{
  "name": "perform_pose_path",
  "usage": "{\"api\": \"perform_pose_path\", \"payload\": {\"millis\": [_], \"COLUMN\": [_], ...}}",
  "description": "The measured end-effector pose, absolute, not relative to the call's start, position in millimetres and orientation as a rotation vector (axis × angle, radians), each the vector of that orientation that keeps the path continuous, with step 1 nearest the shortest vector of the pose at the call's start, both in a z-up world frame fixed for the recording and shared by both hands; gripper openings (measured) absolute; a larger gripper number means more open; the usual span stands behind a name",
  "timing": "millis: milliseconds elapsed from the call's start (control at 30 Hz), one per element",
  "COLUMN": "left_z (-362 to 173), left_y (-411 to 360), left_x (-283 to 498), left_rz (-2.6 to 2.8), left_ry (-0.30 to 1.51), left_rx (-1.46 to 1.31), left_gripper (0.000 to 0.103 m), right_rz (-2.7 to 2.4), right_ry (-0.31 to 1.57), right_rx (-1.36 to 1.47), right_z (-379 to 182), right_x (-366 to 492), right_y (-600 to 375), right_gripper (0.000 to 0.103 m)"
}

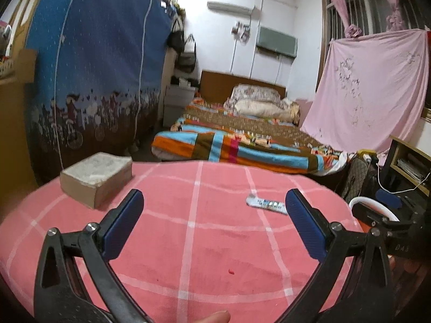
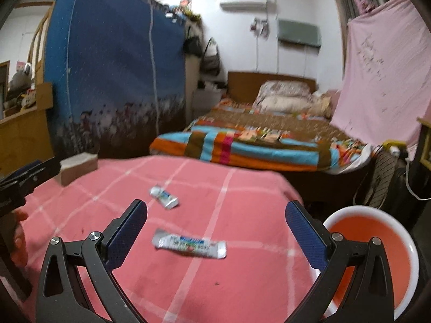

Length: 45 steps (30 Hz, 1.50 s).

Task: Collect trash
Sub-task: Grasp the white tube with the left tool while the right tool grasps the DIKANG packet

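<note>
Trash is not yet collected, I judge: two squeezed tubes lie on the pink checked desk (image 2: 242, 188), the near tube (image 2: 188, 246) between the spread right tongs (image 2: 216, 222), the far tube (image 2: 164, 196) beyond. The left tongs (image 1: 214, 214) are also apart and empty. The orange bin (image 2: 377, 231), just right of the desk, shows nothing inside. Tube lettering is too blurred to read.
</note>
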<state>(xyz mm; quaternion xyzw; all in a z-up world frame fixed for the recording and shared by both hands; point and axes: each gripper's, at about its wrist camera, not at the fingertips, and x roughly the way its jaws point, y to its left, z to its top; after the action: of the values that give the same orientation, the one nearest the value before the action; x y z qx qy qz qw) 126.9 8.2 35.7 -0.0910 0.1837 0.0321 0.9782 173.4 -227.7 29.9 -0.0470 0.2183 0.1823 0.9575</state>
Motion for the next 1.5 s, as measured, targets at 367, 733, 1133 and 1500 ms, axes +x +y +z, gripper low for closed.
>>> {"api": "perform_pose_path", "payload": {"millis": [367, 733, 1133, 1500], "left_z": [18, -3, -7, -6], "left_y": [16, 18, -10, -20], "left_x": [153, 184, 221, 229], "left_rz": [0.061, 0.016, -0.084, -0.109], "left_ry": [0.554, 0.757, 0.855, 0.872], "left_rx": [-0.234, -0.271, -0.229, -0.171], "left_gripper": [0.088, 0.087, 0.075, 0.074], "right_rz": [0.437, 0.515, 0.532, 0.512], "right_ry": [0.710, 0.811, 0.816, 0.800], "right_rx": [-0.116, -0.129, -0.055, -0.226], "right_z": [3, -8, -4, -6], "right_x": [210, 218, 219, 191], "right_y": [-215, -207, -223, -213], "right_gripper": [0.103, 0.074, 0.038, 0.022]}}
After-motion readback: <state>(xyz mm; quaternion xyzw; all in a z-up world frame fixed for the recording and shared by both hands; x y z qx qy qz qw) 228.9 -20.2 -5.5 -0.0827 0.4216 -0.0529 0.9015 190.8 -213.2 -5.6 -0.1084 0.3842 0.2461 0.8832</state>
